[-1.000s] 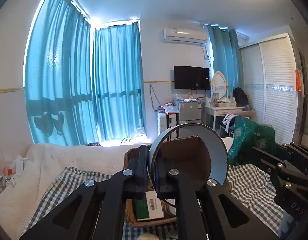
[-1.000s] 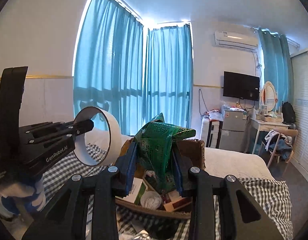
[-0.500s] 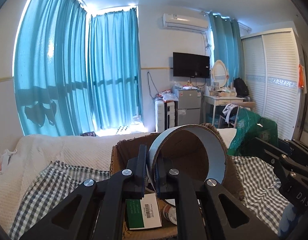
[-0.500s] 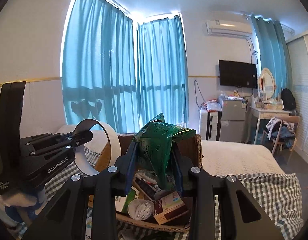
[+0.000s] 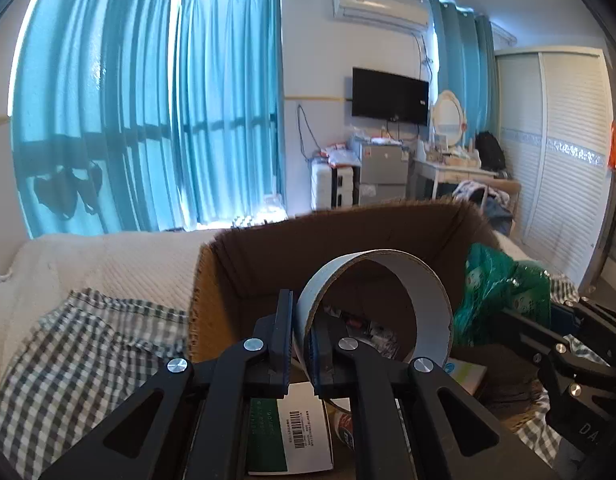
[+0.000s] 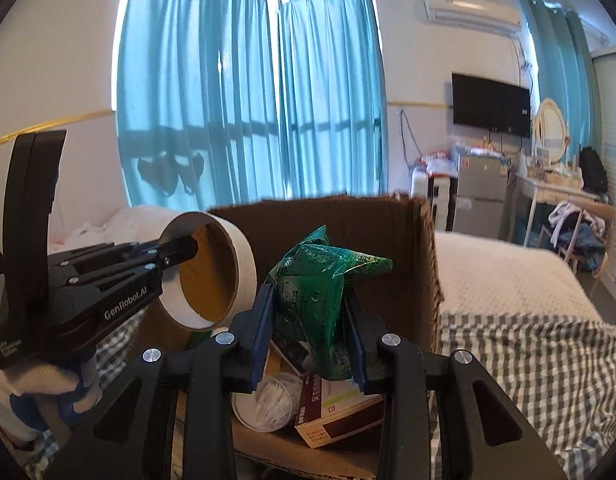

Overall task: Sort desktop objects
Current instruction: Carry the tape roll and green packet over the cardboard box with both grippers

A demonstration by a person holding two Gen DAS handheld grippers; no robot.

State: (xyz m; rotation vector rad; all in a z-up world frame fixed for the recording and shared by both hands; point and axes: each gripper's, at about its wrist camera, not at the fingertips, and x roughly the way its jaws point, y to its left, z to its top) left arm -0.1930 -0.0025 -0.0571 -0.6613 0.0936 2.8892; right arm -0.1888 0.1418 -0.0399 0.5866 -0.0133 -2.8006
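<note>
A brown cardboard box (image 5: 348,232) (image 6: 348,224) stands on a checked cloth, with several small items inside. My left gripper (image 5: 301,344) (image 6: 187,248) is shut on the wall of a wide tape roll (image 5: 428,300) (image 6: 243,268), held over the box's left half. My right gripper (image 6: 308,344) is shut on a crumpled green bag (image 6: 320,280) (image 5: 496,292), held over the box's right half. Below them lie a green-and-white booklet with a barcode (image 5: 291,432), a round tub of cotton swabs (image 6: 263,404) and a maroon-and-white carton (image 6: 336,408).
The checked cloth (image 5: 67,356) (image 6: 528,360) covers the surface around the box, with a white bedspread (image 5: 107,264) behind. A gloved hand (image 6: 31,396) holds the left gripper. Teal curtains, a television, a small fridge and a wardrobe stand far behind.
Both grippers have moved forward and down, so the tape roll and the green bag now hang inside the box's opening. Both grips are unchanged.
</note>
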